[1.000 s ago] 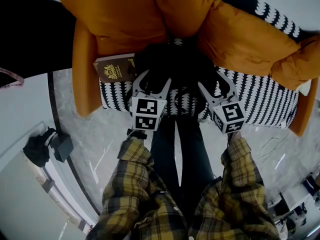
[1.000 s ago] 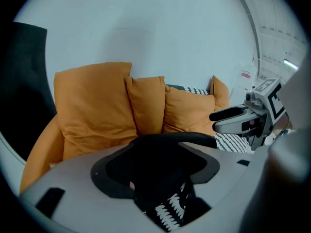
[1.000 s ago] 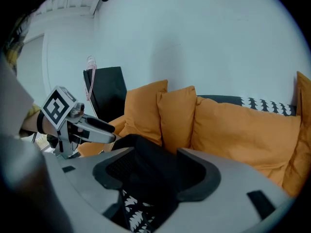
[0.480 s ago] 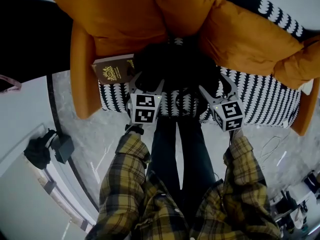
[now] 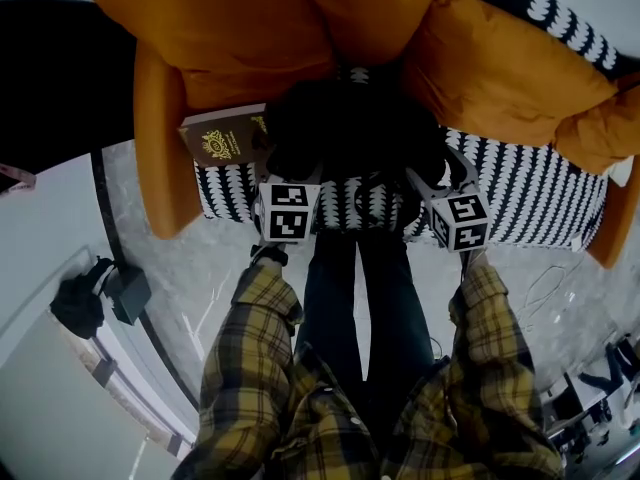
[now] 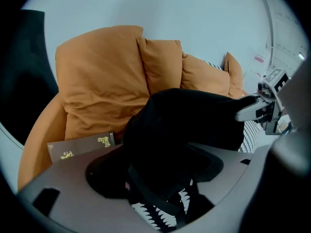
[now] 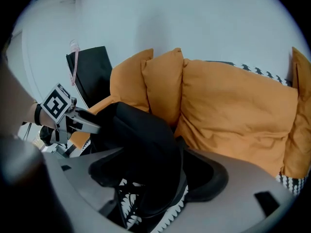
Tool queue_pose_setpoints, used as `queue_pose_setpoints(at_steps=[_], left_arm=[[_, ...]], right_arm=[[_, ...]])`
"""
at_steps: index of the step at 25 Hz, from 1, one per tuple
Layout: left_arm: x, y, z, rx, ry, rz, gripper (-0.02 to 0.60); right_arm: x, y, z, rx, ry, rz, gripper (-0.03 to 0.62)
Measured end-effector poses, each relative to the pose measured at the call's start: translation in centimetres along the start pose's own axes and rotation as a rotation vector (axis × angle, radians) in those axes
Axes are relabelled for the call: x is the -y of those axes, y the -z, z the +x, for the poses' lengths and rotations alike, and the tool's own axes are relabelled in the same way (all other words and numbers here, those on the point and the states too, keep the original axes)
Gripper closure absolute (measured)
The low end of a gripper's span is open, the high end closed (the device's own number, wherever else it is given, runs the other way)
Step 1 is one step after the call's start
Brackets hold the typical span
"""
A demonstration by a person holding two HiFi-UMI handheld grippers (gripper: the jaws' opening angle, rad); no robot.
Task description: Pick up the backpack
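Observation:
A black backpack point(image 5: 350, 133) sits on the black-and-white patterned sofa seat point(image 5: 540, 198), leaning against orange cushions. My left gripper point(image 5: 290, 175) is at its front left. My right gripper point(image 5: 440, 175) is at its front right. In the left gripper view the backpack point(image 6: 184, 125) fills the gap between the wide jaws of the left gripper point(image 6: 158, 171), and its straps hang below. In the right gripper view the backpack point(image 7: 146, 140) likewise sits between the jaws of the right gripper point(image 7: 155, 176). Both pairs of jaws have just been opening, and their pads do not press on the fabric.
A brown book with gold print point(image 5: 222, 138) lies on the seat left of the backpack. Orange cushions point(image 5: 230, 28) line the sofa's back and arms. On the floor lie a dark bundle point(image 5: 75, 303) at the left and thin cables point(image 5: 545, 288) at the right. My legs stand against the sofa front.
Both grippers have moved forward and down to the backpack. Their jaws have spread wider, and the fingertips now reach the bag's lower sides.

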State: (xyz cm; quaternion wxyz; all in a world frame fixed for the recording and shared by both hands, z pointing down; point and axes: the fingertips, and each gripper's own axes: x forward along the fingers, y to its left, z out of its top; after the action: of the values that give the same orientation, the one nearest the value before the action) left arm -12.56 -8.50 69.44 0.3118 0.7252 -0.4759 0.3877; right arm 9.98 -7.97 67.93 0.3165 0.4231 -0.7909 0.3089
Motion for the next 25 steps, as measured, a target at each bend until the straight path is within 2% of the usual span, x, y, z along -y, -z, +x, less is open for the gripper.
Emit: queue_pose_setpoints(at_steps=[7, 14, 19, 23, 25], left_arm=[[0.2, 1.1, 2.1, -0.043, 0.017, 0.003, 0.247], [0.4, 0.9, 3.1, -0.057, 0.006, -0.032, 0.263], [0.4, 0.8, 3.7, -0.074, -0.009, -0.041, 0.301], [0.2, 0.7, 3.9, -0.08, -0.052, -0.069, 0.316], [0.2, 0.7, 4.0, -0.083, -0.059, -0.089, 0.349]], right_arm=[[1.1, 1.5, 1.7, -0.014, 0.028, 0.02, 0.258], [1.3, 1.9, 2.7, -0.027, 0.037, 0.024, 0.267], [1.2, 1.7, 3.1, -0.042, 0.051, 0.012, 0.317], [1.1, 1.6, 3.1, -0.053, 0.072, -0.002, 0.36], [1.0, 1.5, 3.2, -0.053, 0.077, 0.002, 0.398]])
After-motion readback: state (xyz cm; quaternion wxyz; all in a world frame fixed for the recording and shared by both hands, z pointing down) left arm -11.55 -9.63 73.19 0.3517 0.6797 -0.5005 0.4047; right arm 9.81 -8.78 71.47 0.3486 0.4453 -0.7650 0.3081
